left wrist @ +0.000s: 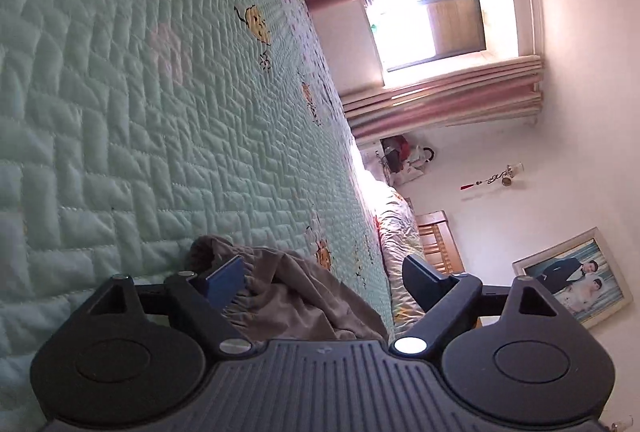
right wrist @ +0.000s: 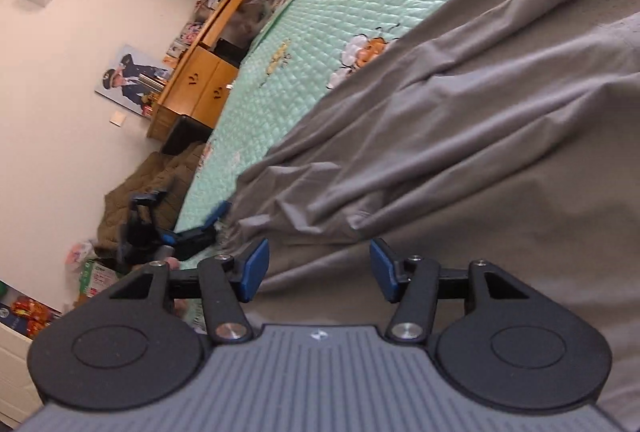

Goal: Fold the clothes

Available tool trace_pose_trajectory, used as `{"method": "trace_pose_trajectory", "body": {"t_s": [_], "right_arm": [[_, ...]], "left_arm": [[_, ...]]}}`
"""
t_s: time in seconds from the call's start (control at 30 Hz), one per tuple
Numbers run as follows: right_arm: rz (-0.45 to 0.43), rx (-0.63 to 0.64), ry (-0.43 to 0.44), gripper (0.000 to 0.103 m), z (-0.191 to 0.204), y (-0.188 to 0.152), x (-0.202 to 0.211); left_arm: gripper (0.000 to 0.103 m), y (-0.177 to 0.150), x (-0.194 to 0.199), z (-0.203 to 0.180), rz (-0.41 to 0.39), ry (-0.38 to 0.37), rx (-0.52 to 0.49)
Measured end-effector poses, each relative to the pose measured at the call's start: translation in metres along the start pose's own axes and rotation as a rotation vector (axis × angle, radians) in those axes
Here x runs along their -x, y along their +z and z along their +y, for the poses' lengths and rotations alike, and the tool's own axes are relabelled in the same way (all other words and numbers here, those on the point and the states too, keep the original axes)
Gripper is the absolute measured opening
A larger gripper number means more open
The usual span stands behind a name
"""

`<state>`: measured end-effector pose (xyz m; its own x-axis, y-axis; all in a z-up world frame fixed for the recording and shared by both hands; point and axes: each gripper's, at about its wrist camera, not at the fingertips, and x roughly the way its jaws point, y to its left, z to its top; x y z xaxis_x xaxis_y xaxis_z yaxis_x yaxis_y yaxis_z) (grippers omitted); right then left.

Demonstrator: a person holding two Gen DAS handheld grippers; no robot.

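Mint quilted bedspread (left wrist: 120, 112) — grey garment (right wrist: 480, 152) spread across it. Left gripper (left wrist: 324, 280): jaws wide apart, gathered waistband lying between them, ungripped. Right gripper (right wrist: 318, 268): half-open just above the cloth, holding nothing.

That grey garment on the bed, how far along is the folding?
Barely begun. The grey garment lies rumpled in long creases on the green quilt, no neat fold showing. The left gripper is open at its bunched edge; the right gripper is open above it. All folding remains.
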<state>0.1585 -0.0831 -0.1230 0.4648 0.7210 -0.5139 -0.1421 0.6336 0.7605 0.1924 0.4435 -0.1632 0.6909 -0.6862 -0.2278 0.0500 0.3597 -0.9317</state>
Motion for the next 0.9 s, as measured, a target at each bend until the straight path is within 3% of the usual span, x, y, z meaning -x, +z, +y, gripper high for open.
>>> {"method": "trace_pose_trajectory", "body": {"t_s": [0.13,0.23,0.5,0.73,0.83,0.9], "right_arm": [[0.007,-0.017,0.004,0.058,-0.004,-0.001,-0.005],[0.019,-0.039,-0.002,0.058,-0.006,-0.003,-0.01],[0.026,-0.058,-0.018,0.058,-0.01,-0.009,-0.012],[0.05,-0.068,-0.018,0.058,-0.01,-0.017,-0.018],[0.048,-0.069,-0.018,0.058,-0.01,-0.018,-0.017],[0.046,-0.078,-0.018,0.058,-0.012,-0.019,-0.016]], "left_arm": [[0.088,0.005,0.008,0.006,0.016,0.009,0.024],[0.084,0.011,0.002,0.0,0.057,0.082,-0.027],[0.088,0.012,0.003,0.006,0.068,0.04,0.002],[0.09,0.016,-0.041,-0.003,0.167,0.038,-0.02],[0.093,0.017,-0.056,-0.003,0.175,0.023,-0.008],[0.089,0.018,-0.069,-0.005,0.179,0.025,-0.006]]}}
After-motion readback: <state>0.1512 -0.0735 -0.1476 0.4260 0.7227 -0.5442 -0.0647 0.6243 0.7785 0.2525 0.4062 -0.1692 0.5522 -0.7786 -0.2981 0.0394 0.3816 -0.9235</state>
